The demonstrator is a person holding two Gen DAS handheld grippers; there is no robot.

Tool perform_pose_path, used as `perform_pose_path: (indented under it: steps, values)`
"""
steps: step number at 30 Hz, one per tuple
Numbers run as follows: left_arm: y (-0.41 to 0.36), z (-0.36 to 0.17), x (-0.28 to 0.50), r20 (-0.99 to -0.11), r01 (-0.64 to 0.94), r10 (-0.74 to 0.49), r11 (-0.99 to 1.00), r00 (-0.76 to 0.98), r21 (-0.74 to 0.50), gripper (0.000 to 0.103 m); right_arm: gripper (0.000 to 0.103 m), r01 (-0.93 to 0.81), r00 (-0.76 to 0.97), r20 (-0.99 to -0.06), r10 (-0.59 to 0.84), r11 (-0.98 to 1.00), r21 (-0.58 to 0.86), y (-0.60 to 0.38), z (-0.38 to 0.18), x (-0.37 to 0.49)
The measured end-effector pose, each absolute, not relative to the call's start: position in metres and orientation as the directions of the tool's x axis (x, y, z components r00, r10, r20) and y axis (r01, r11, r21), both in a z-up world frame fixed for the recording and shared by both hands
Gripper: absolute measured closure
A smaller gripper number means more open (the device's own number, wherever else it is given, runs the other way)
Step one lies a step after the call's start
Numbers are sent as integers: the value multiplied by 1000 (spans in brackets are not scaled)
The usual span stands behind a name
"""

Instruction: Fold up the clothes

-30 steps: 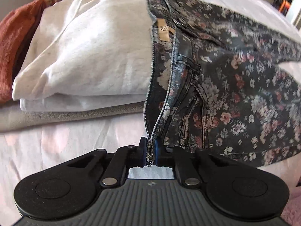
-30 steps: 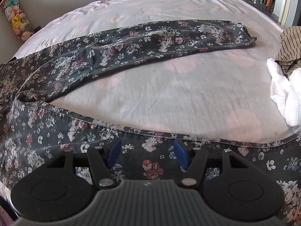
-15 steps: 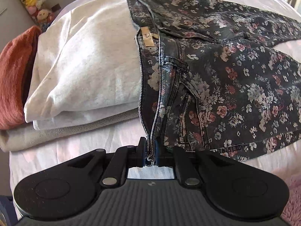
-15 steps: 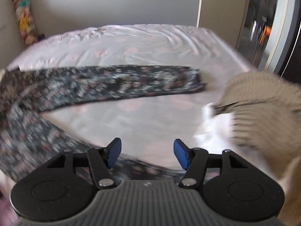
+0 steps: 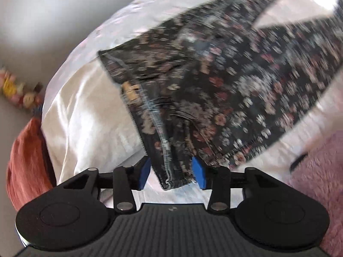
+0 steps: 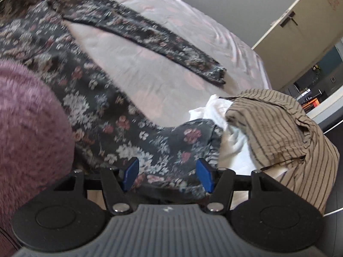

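We see the floral trousers (image 5: 214, 98) spread across the bed (image 6: 150, 68), their waistband end lying up against a white folded pile (image 5: 90, 115) and partly over it. The two legs fan away from the waist; in the right wrist view one leg (image 6: 145, 30) stretches out flat on the sheet, its hem well apart from the other. The nearer leg (image 6: 120, 124) runs toward a striped brown garment (image 6: 276, 128) and a white cloth (image 6: 216, 111), its end just beside them.

Our left gripper (image 5: 170, 172) sits at the waistband corner of the trousers. Its jaws stand apart, with the corner of the fabric lying loose between the blue pads, touching neither that we can tell. This view is blurred, so finer detail of the cloth is lost.

Our right gripper (image 6: 167, 174) hovers over the nearer leg close to its hem, jaws wide apart and nothing clamped.

Beyond the white pile from the trousers lies a rust-orange fabric (image 5: 27, 162). A fuzzy pink sleeve (image 6: 30, 132) fills the near side of the trousers in the right wrist view. Past the bed stands a door (image 6: 300, 27).
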State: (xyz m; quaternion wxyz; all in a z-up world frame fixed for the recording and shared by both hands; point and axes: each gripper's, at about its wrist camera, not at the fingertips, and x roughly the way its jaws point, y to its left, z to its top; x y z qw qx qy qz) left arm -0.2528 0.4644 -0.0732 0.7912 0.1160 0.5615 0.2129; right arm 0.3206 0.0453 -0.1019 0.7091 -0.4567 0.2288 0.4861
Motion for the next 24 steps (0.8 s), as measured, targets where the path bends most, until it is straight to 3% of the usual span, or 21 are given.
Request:
perform_pose_path:
  steps: [6,14,20,24]
  values:
    - [441,-105,-233,-896,83,387,907,218,412,61,41,-904,427,-762,486,227,-361,36,-103,324]
    - [451,-150,-206,-949,281,299,906,103,316,61,40,-887,445,-769,460,343,-308,25,-107,332]
    - [459,-181,-193,-968,327,252,915,-3,237,54,40,-899,420,-770,480,333,-283,23,-105,336]
    - [458,-186,-195,-963,309,268,917,-4,254,52,40,-925,380,-778,500,196,-326,27,-101,327]
